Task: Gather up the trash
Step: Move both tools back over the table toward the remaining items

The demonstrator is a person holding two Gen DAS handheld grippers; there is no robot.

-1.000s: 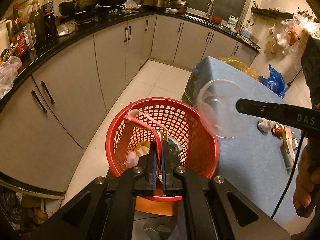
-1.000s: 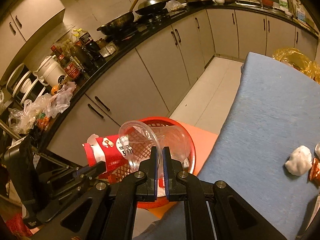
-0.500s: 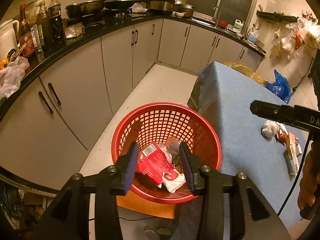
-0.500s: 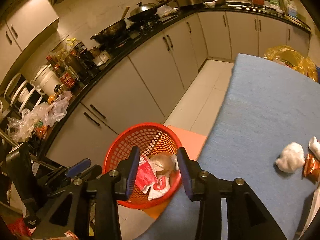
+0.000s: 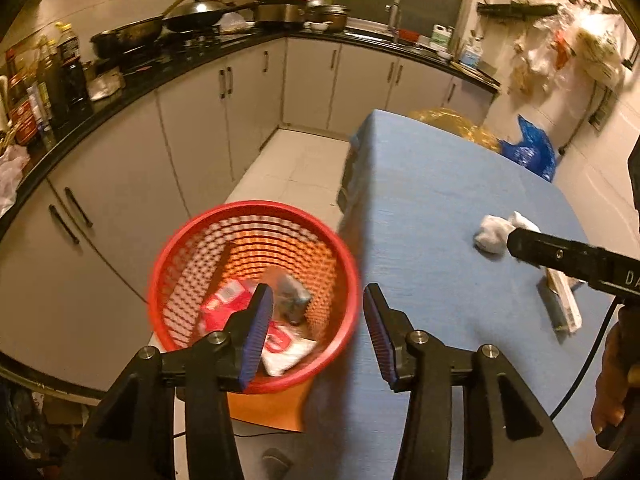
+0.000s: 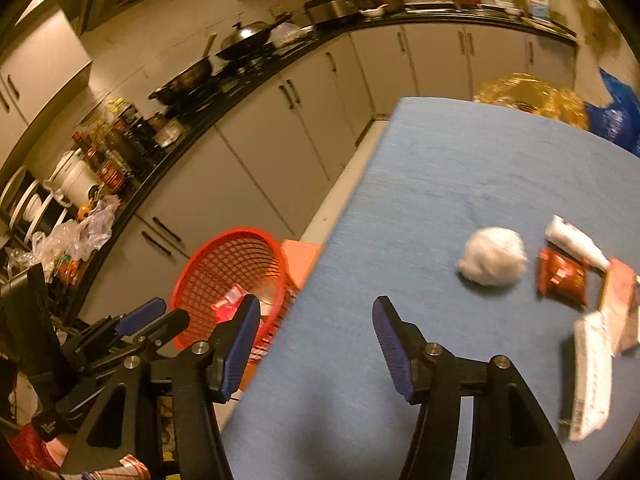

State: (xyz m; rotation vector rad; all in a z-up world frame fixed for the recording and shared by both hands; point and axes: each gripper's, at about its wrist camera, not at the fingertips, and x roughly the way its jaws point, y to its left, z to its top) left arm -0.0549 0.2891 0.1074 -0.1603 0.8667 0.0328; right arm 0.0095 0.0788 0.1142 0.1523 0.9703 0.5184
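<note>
With both tools' jaws opening on nothing, left tool [image 5: 318, 320] over the round red plastic mesh basket [image 5: 180, 240], we judge the right tool [image 6: 316, 340] must next reach the crumpled white tissue ball [image 6: 492, 262] at two o'clock on the blue-clothed counter [image 6: 440, 160].

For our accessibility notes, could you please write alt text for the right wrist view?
The right gripper, jaws opening and empty, hangs over a blue table with a white paper wad and wrappers. A red basket stands on the floor, left of the table.
</note>
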